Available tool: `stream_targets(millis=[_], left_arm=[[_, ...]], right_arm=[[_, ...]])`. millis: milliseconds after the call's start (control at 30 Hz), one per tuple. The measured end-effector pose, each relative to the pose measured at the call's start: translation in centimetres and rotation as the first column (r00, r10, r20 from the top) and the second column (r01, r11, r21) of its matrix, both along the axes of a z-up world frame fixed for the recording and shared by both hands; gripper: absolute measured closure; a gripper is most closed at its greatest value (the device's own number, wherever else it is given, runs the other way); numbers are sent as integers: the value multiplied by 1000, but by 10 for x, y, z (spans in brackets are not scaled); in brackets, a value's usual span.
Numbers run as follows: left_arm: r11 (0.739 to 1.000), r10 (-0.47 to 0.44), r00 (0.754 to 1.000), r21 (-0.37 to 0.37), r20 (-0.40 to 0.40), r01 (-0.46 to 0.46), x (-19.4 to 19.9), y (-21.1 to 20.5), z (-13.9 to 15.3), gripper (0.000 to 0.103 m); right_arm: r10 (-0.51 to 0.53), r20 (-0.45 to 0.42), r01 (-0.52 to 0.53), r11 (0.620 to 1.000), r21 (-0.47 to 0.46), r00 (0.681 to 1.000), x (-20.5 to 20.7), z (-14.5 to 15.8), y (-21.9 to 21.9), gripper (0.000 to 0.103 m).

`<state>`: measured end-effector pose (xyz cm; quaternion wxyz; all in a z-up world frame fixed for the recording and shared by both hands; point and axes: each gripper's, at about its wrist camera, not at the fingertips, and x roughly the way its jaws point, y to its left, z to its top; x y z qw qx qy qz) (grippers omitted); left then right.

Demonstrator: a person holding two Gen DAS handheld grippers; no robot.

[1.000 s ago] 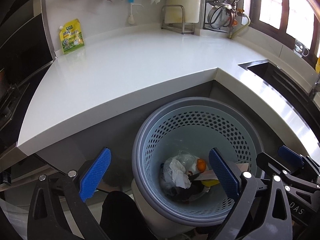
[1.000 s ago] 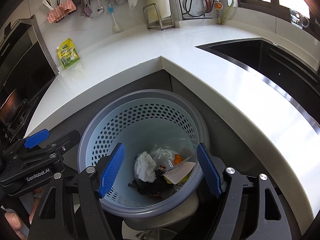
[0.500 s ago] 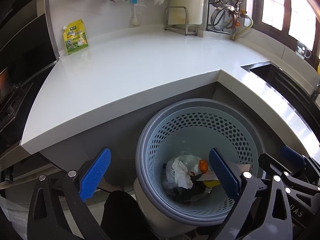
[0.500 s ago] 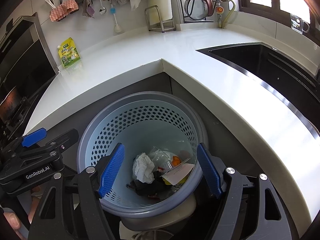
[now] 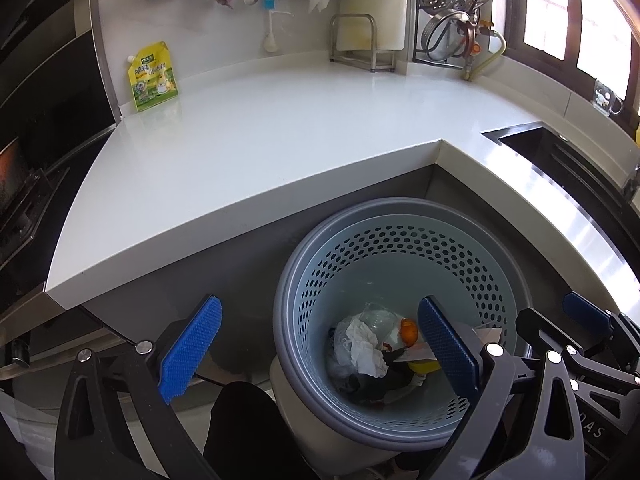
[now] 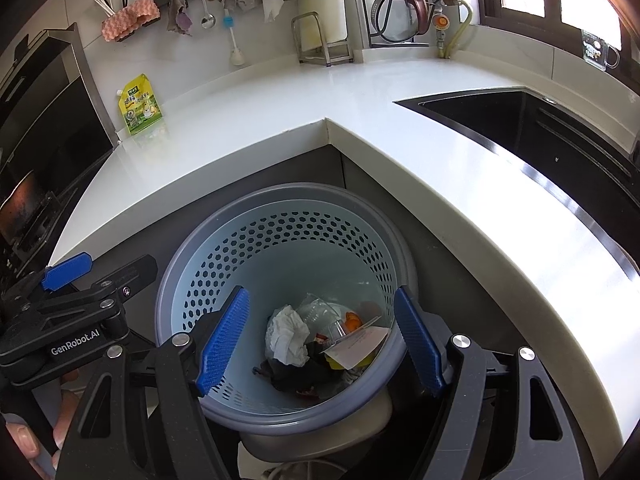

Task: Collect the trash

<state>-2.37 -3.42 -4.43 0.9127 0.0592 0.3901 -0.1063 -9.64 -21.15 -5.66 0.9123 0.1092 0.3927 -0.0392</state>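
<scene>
A round blue-grey perforated trash basket (image 5: pixel 400 436) (image 6: pixel 280 412) stands on the floor in the inner corner of the white counter. At its bottom lies trash (image 5: pixel 372 356) (image 6: pixel 316 344): crumpled white tissue, clear plastic, an orange piece, a paper card, dark scraps. My left gripper (image 5: pixel 318 350) hangs open above the basket's left rim, with nothing between its blue pads. My right gripper (image 6: pixel 320 344) is open over the basket's mouth, also with nothing held. Each gripper shows at the edge of the other's view.
The white L-shaped counter (image 5: pixel 260 152) wraps around the basket. A yellow-green pouch (image 5: pixel 152 76) leans on the back wall. A dark sink (image 6: pixel 540 128) lies to the right, a black stove (image 6: pixel 32 184) to the left. A rack and hanging utensils line the wall.
Both views have shifted slightly, so the counter and basket sit a little lower in the frames. Both grippers stay open over the basket, and the trash has not moved.
</scene>
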Motion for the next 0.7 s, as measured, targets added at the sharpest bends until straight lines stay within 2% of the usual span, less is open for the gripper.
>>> stream_targets(millis=[700], left_arm=[[1000, 8, 1000, 10, -3, -8, 0, -1, -1, 6]], right_arm=[[1, 10, -1, 1000, -16, 1000, -2, 3, 1, 31]])
